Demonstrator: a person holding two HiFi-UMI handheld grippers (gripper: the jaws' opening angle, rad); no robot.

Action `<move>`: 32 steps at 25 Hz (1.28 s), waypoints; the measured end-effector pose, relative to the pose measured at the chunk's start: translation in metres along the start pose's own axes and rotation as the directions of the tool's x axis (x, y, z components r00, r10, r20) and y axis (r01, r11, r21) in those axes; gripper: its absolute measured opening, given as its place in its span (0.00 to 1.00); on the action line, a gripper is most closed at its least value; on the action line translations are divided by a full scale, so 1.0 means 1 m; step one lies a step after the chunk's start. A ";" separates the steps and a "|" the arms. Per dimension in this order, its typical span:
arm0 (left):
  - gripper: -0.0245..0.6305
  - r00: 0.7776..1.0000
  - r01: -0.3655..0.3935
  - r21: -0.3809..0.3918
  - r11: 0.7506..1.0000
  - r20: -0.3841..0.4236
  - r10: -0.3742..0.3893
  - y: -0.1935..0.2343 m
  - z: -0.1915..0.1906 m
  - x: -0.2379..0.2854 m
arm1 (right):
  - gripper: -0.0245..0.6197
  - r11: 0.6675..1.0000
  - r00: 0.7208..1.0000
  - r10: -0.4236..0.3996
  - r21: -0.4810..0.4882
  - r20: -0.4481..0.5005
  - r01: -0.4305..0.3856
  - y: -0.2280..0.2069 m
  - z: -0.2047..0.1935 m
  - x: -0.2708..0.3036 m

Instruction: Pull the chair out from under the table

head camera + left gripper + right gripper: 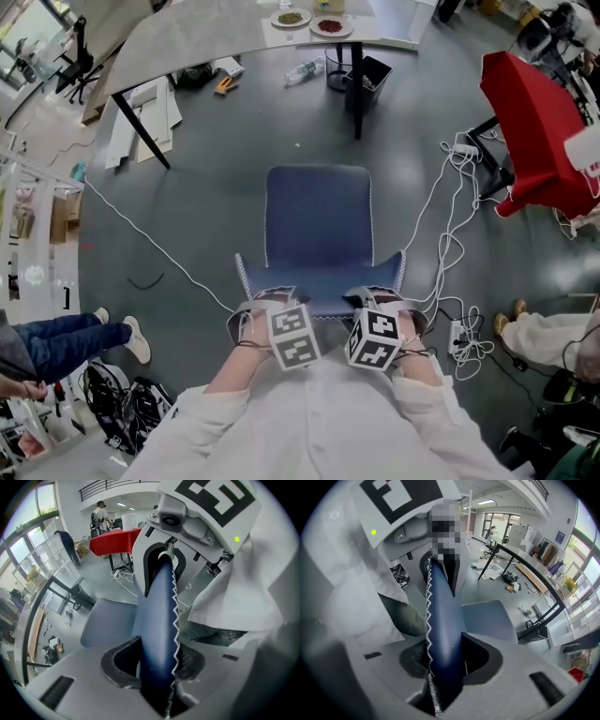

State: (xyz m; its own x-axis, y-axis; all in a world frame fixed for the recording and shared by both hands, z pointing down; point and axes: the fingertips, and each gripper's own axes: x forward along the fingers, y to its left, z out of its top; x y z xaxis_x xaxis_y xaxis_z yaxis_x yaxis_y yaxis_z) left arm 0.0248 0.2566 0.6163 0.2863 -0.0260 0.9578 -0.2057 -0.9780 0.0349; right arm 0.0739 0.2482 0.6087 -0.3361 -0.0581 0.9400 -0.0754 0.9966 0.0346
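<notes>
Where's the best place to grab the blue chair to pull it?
Grip the chair by the thin top edge of its backrest, coming from above and behind: it stands upright and slim enough to fit between jaws. The left gripper and right gripper both clamp it that way.

We find no words, brand names or numbers that we can read. The left marker cube [293,336] and the right marker cube [376,339], low in the head view, bear only black-and-white square patterns. A blue sign [559,537] at the upper right of the right gripper view is too small to read.
</notes>
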 end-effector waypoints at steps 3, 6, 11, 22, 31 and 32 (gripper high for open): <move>0.26 1.000 0.015 0.007 1.000 0.003 -0.015 -0.009 -0.002 -0.001 | 0.23 1.000 1.000 0.005 0.014 -0.004 -0.004 0.010 0.000 0.000; 0.26 1.000 0.031 0.015 0.999 0.001 -0.031 -0.018 -0.005 -0.002 | 0.23 1.000 1.000 0.015 0.020 -0.012 -0.015 0.020 0.001 -0.001; 0.26 0.998 0.058 0.033 0.998 -0.006 -0.058 -0.030 -0.010 -0.004 | 0.23 0.999 0.999 0.029 0.039 -0.020 -0.029 0.033 0.003 -0.001; 0.30 0.996 0.077 0.017 0.997 0.041 -0.077 -0.028 -0.007 -0.005 | 0.27 0.998 0.999 0.035 0.051 -0.023 -0.034 0.031 0.004 -0.003; 0.33 0.989 0.122 0.012 0.992 0.081 -0.123 -0.033 -0.002 -0.019 | 0.35 0.993 0.994 0.091 0.067 0.053 -0.094 0.035 0.015 -0.024; 0.33 0.986 0.138 0.004 0.990 0.098 -0.138 -0.034 0.000 -0.023 | 0.35 0.993 0.993 0.090 0.073 0.071 -0.095 0.033 0.019 -0.028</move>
State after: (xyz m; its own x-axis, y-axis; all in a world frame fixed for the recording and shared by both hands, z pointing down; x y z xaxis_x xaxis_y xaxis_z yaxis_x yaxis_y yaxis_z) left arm 0.0253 0.2902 0.5930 0.4026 0.0890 0.9110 -0.1601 -0.9731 0.1658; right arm 0.0635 0.2820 0.5768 -0.4074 0.0273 0.9129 -0.1118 0.9905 -0.0795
